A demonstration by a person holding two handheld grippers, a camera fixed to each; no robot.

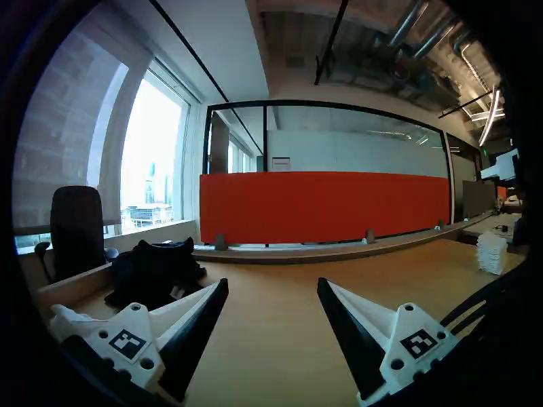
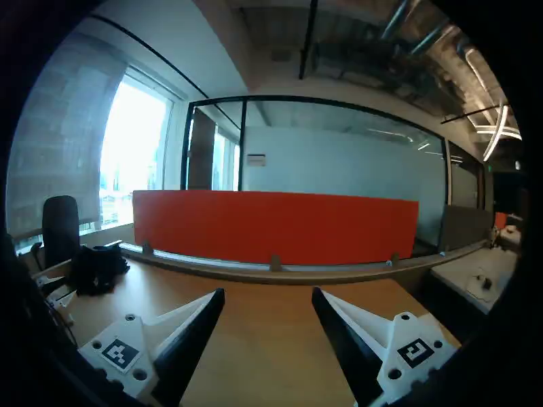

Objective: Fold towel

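Note:
In the left gripper view, a stack of white folded towels [image 1: 492, 252] stands on the wooden table [image 1: 285, 325] at the far right. My left gripper [image 1: 271, 281] hovers low over the bare tabletop, open, with nothing between its black-edged fingers. In the right gripper view, my right gripper [image 2: 268, 292] is also open over bare wood [image 2: 271, 339] and holds nothing. Both point toward the orange partition, well away from the stack.
An orange partition [image 1: 326, 207] runs along the table's far edge. A black bag [image 1: 156, 271] lies at the left, also visible in the right gripper view [image 2: 98, 268]. A dark office chair [image 1: 76, 227] stands by the window. Another desk [image 2: 475, 275] sits right.

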